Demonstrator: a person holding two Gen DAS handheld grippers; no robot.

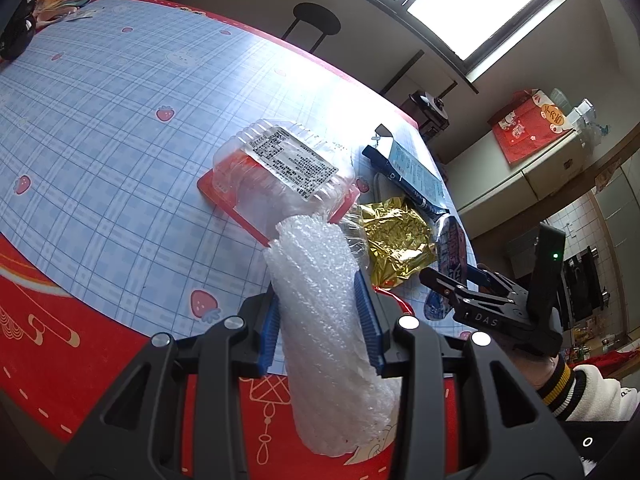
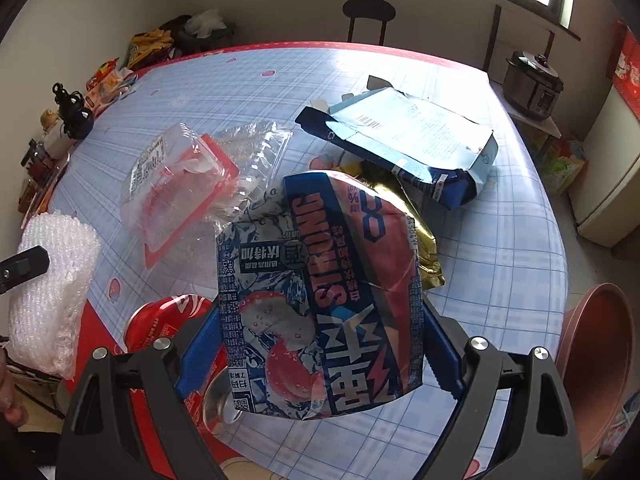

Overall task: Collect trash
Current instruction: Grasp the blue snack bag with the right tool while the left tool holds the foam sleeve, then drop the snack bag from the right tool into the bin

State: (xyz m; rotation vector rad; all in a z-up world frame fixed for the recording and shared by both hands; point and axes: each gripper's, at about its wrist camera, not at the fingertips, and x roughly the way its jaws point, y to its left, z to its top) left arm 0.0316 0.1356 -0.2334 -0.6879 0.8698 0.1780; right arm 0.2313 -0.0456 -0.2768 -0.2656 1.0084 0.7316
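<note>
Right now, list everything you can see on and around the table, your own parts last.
bubble wrap roll: one, white, in left tongs
drink can: one, blue and pink, crushed, between right tongs
red can: one, near table edge
clear plastic container: one, red-trimmed, labelled, mid-table
gold foil wrapper: one, beside container
flattened carton: one, blue, far right
table: one, blue checked cloth, red border
stool: one, black, behind table
basin: one, reddish, right of table
left tongs: shut on roll
right tongs: around the drink can; grip unclear

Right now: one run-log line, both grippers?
left gripper: shut on bubble wrap | right gripper: around flattened can, grip unclear
</note>
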